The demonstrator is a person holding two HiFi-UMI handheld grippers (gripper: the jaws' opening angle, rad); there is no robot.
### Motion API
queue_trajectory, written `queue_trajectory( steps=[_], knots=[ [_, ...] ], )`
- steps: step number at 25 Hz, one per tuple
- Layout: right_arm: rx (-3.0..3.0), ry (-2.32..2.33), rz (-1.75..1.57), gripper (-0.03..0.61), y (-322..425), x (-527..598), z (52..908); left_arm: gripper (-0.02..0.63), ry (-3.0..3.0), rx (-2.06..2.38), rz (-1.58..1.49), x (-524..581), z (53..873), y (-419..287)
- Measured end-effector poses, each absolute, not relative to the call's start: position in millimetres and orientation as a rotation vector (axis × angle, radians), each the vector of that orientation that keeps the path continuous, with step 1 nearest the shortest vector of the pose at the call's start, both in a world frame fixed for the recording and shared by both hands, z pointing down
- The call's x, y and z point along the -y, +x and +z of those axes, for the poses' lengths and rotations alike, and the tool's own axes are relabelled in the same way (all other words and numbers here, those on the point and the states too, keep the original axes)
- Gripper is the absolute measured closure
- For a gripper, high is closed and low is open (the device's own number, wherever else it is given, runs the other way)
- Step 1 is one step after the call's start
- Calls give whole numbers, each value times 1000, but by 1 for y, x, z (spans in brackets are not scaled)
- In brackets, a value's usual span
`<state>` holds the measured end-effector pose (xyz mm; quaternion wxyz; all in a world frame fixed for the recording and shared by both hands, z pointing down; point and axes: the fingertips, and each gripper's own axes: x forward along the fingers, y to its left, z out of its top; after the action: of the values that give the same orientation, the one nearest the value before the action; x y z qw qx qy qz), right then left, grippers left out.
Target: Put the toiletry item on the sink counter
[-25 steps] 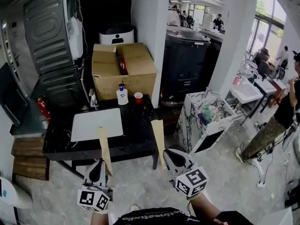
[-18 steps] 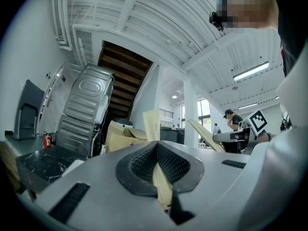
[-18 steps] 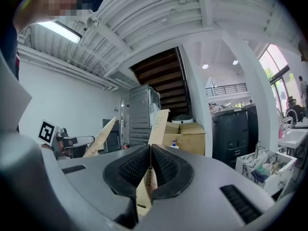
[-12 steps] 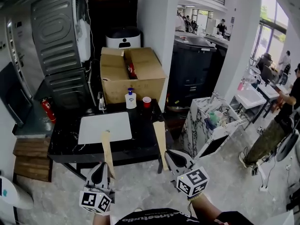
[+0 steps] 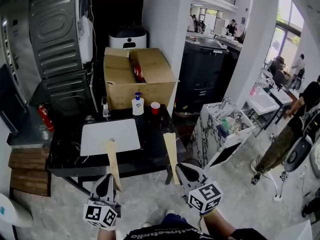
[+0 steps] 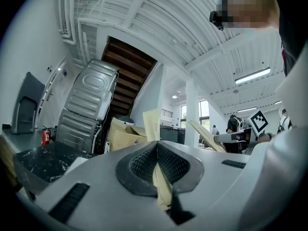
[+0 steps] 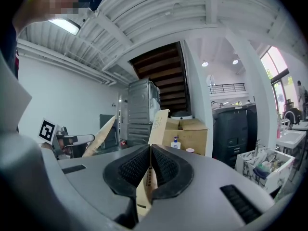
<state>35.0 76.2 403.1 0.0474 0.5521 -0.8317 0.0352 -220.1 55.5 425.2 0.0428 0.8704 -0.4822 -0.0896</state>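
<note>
Each gripper is shut on a flat tan paper packet that sticks out ahead of its jaws. In the head view my left gripper (image 5: 107, 182) holds the left packet (image 5: 112, 160), and my right gripper (image 5: 183, 170) holds the right packet (image 5: 170, 149). Both packets point at the black marble sink counter (image 5: 150, 146), whose white basin (image 5: 110, 136) lies ahead of the left one. In the left gripper view the left gripper (image 6: 157, 154) pinches its packet (image 6: 152, 125). The right gripper (image 7: 150, 160) pinches its packet (image 7: 158, 125) the same way.
A soap pump bottle (image 5: 137, 104), a red cup (image 5: 155, 107) and a faucet (image 5: 105, 109) stand at the counter's back edge, before a cardboard box (image 5: 137, 76). A marble cabinet with an open drawer (image 5: 220, 131) stands at right, with a person (image 5: 292, 126) beyond. A fire extinguisher (image 5: 44, 117) is at left.
Both grippers with their packets have come a little closer to the counter, which now sits slightly nearer in the head view. A shoe tip now shows at the bottom edge.
</note>
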Motion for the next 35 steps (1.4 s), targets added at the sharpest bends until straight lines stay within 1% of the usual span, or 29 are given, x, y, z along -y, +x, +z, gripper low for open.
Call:
queue_trajectory(
  steps=[5, 12, 16, 22, 27, 31, 35],
  knots=[
    [2515, 1686, 142, 533, 49, -55, 416, 598, 2672, 1448, -249, -33, 436, -206],
    [2541, 1648, 168, 534, 79, 24, 431, 598, 2645, 1496, -201, 36, 445, -183],
    [2559, 1626, 179, 533, 113, 79, 429, 598, 2634, 1512, -179, 89, 442, -149],
    [2585, 1639, 192, 533, 175, 153, 413, 598, 2692, 1523, -172, 167, 414, -85],
    [2600, 1624, 232, 532, 208, 193, 416, 598, 2703, 1514, -158, 207, 410, -45],
    [2614, 1642, 299, 534, 213, 216, 418, 598, 2692, 1494, -130, 228, 416, -33],
    [2595, 1647, 293, 534, 204, 234, 416, 598, 2702, 1454, -138, 251, 422, -36]
  ],
)
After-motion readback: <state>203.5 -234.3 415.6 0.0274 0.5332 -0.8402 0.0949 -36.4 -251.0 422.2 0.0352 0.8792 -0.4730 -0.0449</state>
